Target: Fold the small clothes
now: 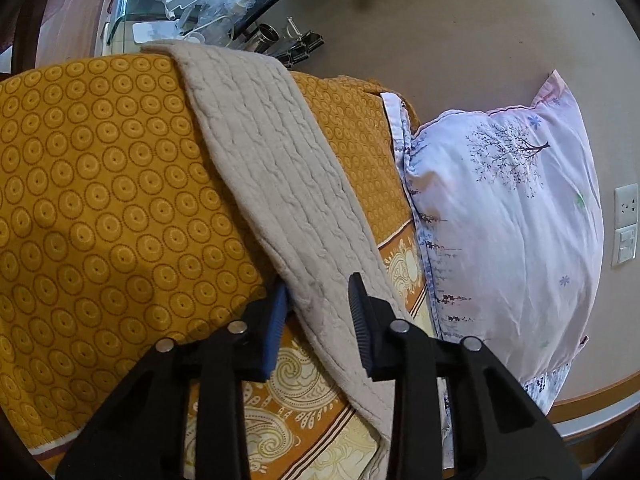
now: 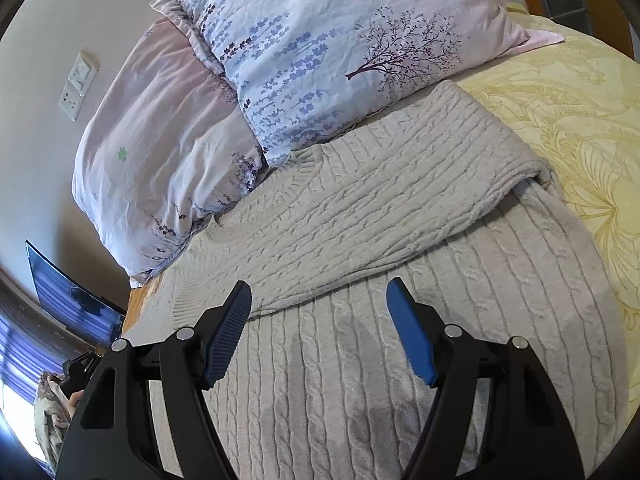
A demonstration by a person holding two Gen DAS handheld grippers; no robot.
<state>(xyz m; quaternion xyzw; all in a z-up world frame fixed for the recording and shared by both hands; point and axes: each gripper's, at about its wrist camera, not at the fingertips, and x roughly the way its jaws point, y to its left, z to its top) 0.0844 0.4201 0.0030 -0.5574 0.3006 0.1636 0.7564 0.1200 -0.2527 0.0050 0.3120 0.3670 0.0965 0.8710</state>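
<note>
Grey cable-knit sweater (image 2: 360, 220) lies on the bed (image 2: 580, 128), one sleeve folded across it, just below two pillows (image 2: 320, 60). Left claw (image 1: 318, 312) straddles its edge, pads not pressing; right claw (image 2: 320, 316) hovers, spread wide.

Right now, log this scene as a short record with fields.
garment: grey cable-knit sweater, one sleeve folded across its body
surface: bed with mustard patterned cover
nearby: floral pillows at the sweater's collar end
left gripper: jaws astride a sweater edge, not pressing it
right gripper: open above the sweater, holding nothing
</note>
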